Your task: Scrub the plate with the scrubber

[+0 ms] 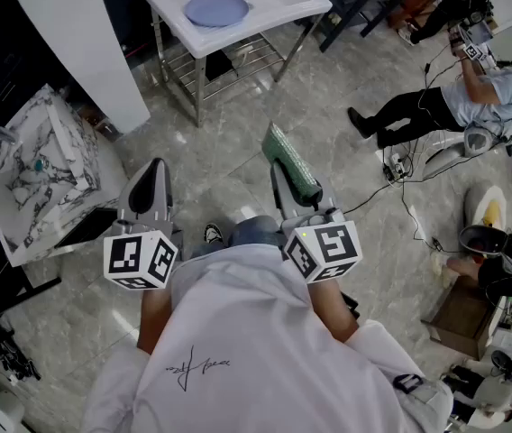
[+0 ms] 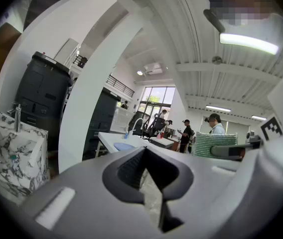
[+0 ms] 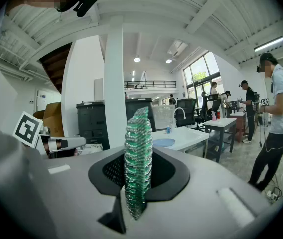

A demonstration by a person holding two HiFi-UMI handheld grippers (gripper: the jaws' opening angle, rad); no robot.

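A white table stands on the grey floor. A blue plate lies on the table.

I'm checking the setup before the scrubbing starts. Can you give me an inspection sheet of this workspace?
Surface: white table, across the tiled floor from the person holding the grippers.
Job's things: blue plate lies on the table; green scrubber is in the right gripper.
Clutter: marbled box at the left.
Grippers: left gripper shut, empty; right gripper shut on the scrubber.
Cables: loose cable on the floor at the right.
Surroundings: seated person at the right; white pillar at the left.
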